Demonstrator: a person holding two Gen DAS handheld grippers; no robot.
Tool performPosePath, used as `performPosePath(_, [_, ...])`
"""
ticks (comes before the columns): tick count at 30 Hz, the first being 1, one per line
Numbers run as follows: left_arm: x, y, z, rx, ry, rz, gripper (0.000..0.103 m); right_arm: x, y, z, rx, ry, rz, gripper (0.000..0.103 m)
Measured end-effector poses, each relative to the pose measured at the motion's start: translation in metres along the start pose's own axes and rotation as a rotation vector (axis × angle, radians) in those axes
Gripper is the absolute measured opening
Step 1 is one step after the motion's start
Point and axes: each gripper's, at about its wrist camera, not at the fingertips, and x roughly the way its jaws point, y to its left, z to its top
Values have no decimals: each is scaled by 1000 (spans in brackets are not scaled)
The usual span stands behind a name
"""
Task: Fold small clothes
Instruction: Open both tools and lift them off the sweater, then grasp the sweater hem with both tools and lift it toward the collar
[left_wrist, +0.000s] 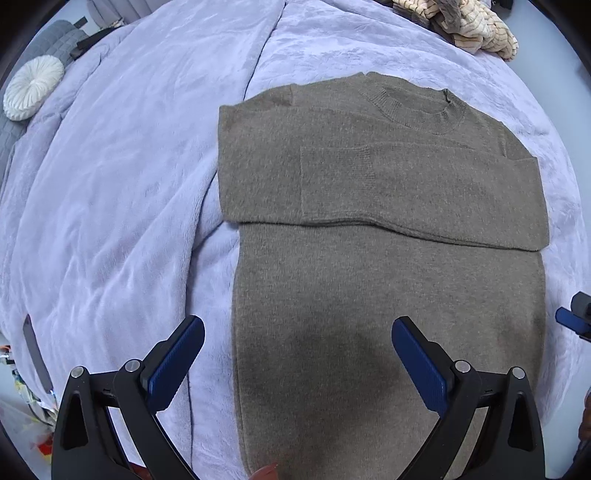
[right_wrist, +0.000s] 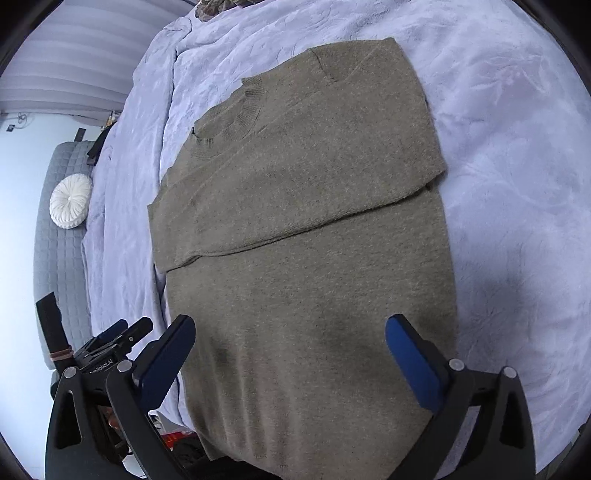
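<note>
Sweater, a taupe knit, lies flat on the lilac blanket, collar far, hem near, both sleeves already folded across the chest in a band. It looks soft, limp and fairly light, with a fuzzy surface that should grip well on the blue pads; it will sag and drape rather than hold shape, so the two near hem corners seem the best holds for bringing the bottom up to the collar. Left gripper hovers over the near left part, jaws spread wide, holding nothing. Right gripper hovers over the near right part, likewise spread and empty. A striped cream garment sits far right, a round white cushion far left; neither obstructs.
</note>
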Motion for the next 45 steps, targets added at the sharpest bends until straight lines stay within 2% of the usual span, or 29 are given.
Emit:
performPosePath(2, [5,6,-6,-5,18,-38,102,0,3,-6,-1,3,-9,103])
performPosePath(5, [16,17,-18,-7,57,-50,102,0,1,-18,11,4,-28,103])
performPosePath(14, [32,55,-76,56,163,-181,102,4,-43,-70,141,25,-97,103])
performPosePath(20, [49,65,-120,73,284,-371,102,-8,-83,-117,250,-12,-144,103])
performPosePath(23, [56,57,-138,95,349,-459,101,-3,-95,-139,301,-5,-89,102])
performPosePath(25, [61,49,-147,111,395,-524,101,5,-94,-150,302,29,-35,102])
performPosePath(27, [63,40,-155,131,431,-583,102,14,-86,-159,295,66,18,102])
performPosePath(30, [65,33,-160,149,455,-624,101,21,-67,-169,248,83,72,102])
performPosePath(34, [69,40,-163,54,471,-665,100,23,-59,-173,250,77,150,102])
performPosePath(36, [71,46,-162,-10,476,-670,87,24,-65,-174,287,87,148,101])
performPosePath(37, [74,47,-161,-29,483,-662,73,25,-69,-175,312,97,140,97])
performPosePath(38, [76,50,-161,-40,488,-655,54,25,-74,-176,335,113,120,82])
performPosePath(39, [78,52,-160,-50,496,-647,44,27,-79,-176,349,136,92,56])
performPosePath(40, [78,59,-157,-56,503,-644,25,28,-83,-176,351,163,73,41])
performPosePath(41, [78,64,-155,-72,509,-654,19,29,-86,-175,346,185,77,18])
performPosePath(43, [76,80,-154,-100,503,-686,19,28,-83,-172,306,209,97,17])
performPosePath(45, [67,80,-151,-95,482,-719,19,24,-72,-164,237,226,126,17])
